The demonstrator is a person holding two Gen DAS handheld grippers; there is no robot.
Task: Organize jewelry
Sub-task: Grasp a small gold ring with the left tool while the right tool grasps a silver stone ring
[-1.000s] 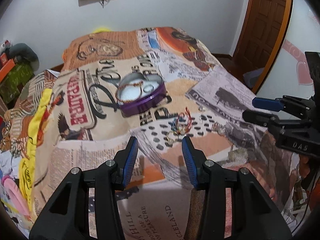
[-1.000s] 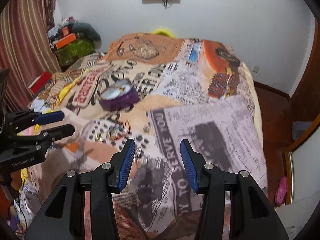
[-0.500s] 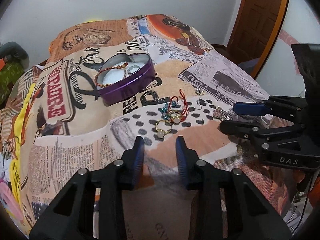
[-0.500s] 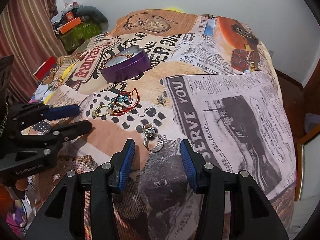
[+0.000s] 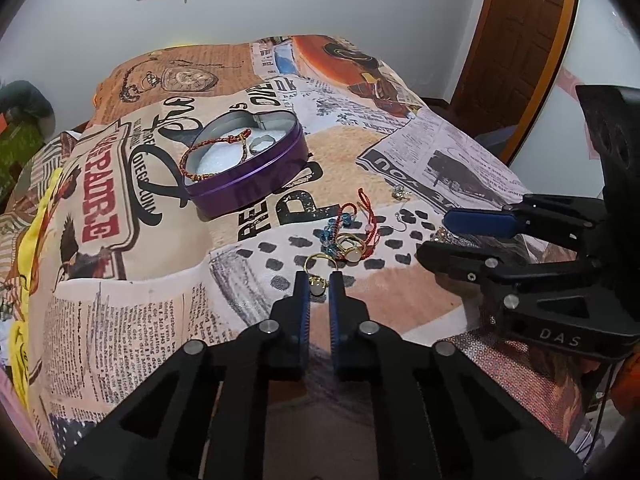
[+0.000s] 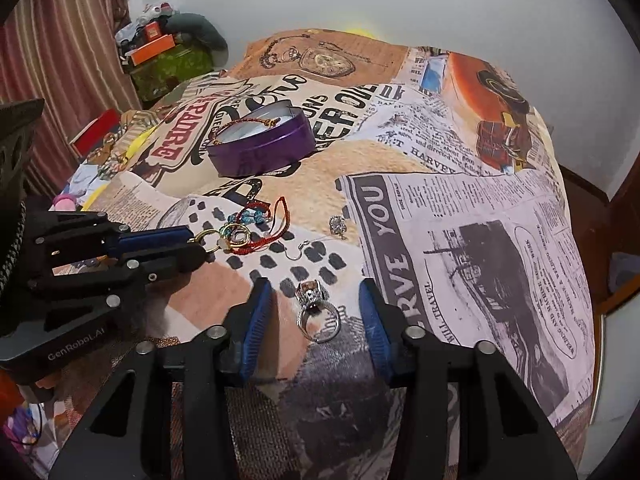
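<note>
Left wrist view: left gripper [image 5: 319, 280] now narrowed to a slim gap around gold ring [image 5: 317, 276] at near edge of jewelry cluster, versus wide-spread a second ago and well short of the pile; contact with pads not confirmable, so grasp judged imminent, not proven. Purple heart tin [image 5: 244, 160] farther back and left, braided bracelet [image 5: 212, 152] draped over its rim. Red cord bracelet [image 5: 366, 216] and blue beads [image 5: 332, 228] just beyond the ring. Right wrist view: right gripper [image 6: 316, 308] spread wide, straddling silver ring [image 6: 316, 312], no contact; earlier much farther from it. Meaning: both claws positioned for pickups; next likely transfer to tin. Risk: thin rings slipping on soft bedspread [image 6: 460, 240].
</note>
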